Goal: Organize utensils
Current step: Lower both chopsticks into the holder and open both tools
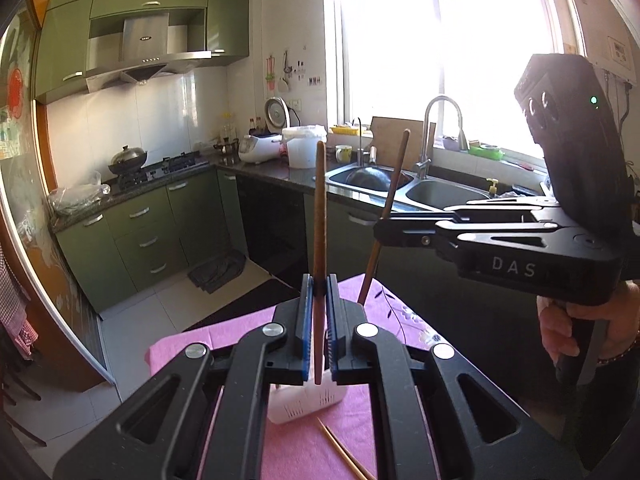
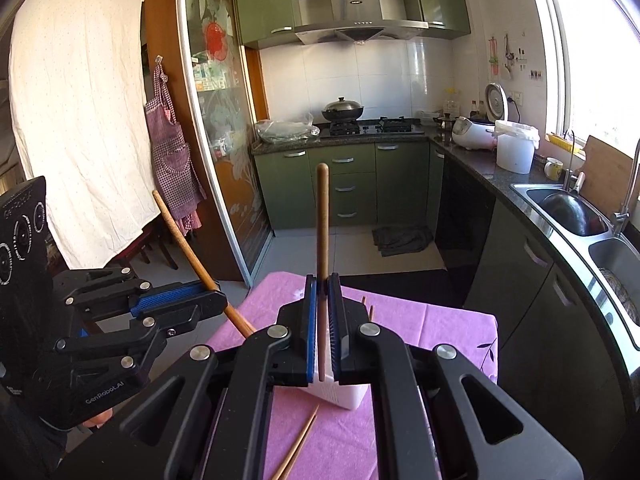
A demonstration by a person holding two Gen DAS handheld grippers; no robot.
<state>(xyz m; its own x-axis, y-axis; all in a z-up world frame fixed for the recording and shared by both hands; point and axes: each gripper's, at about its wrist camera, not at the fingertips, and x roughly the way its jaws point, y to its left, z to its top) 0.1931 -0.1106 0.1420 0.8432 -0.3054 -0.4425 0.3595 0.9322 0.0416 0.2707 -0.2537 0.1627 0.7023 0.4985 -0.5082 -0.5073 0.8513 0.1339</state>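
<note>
Over a pink-clothed table (image 1: 384, 308) in a green kitchen, the left gripper (image 1: 319, 292) and right gripper (image 2: 322, 292) each clamp a wooden utensil handle above a white holder (image 2: 340, 394).

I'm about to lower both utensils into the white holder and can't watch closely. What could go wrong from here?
1. Both grippers, left and right, pinch their wooden utensils low down, so the long handles could swing or slip in the grip.
2. The white holder looks light and sits directly below; a bump might tip it.
3. Loose chopsticks lie beside the holder on the pink cloth and could get knocked off.
</note>
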